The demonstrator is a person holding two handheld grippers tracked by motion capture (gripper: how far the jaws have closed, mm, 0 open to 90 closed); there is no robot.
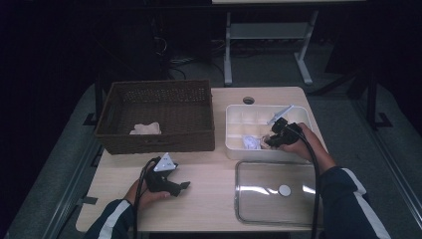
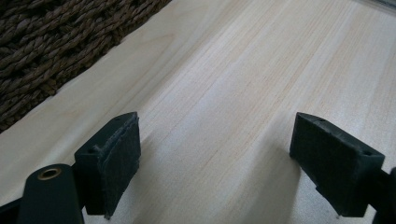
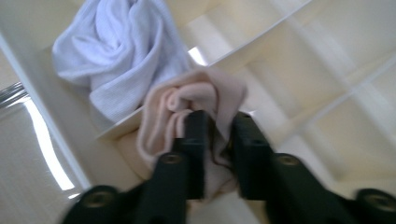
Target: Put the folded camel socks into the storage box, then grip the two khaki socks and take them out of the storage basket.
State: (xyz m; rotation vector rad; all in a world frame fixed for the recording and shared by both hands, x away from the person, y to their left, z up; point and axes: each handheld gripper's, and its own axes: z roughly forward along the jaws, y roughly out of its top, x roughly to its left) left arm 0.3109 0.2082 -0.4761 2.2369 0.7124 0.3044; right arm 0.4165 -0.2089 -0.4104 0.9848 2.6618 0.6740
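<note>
My right gripper [image 1: 268,141] reaches into the white divided box [image 1: 234,149] at the right of the table. In the right gripper view it [image 3: 218,126] is shut on a pale pink cloth [image 3: 187,100] that bunches over a divider wall. A white cloth [image 3: 121,51] lies crumpled in the neighbouring compartment [image 1: 250,143]. My left gripper [image 1: 181,189] rests low over the bare wooden table [image 2: 233,70] near the front left, jaws open with nothing between them [image 2: 215,144].
A dark woven basket [image 1: 154,139] stands at the back left with a pinkish cloth [image 1: 146,129] inside; its wall [image 2: 46,46] is close to my left gripper. A clear lid [image 1: 276,191] lies flat in front of the white box.
</note>
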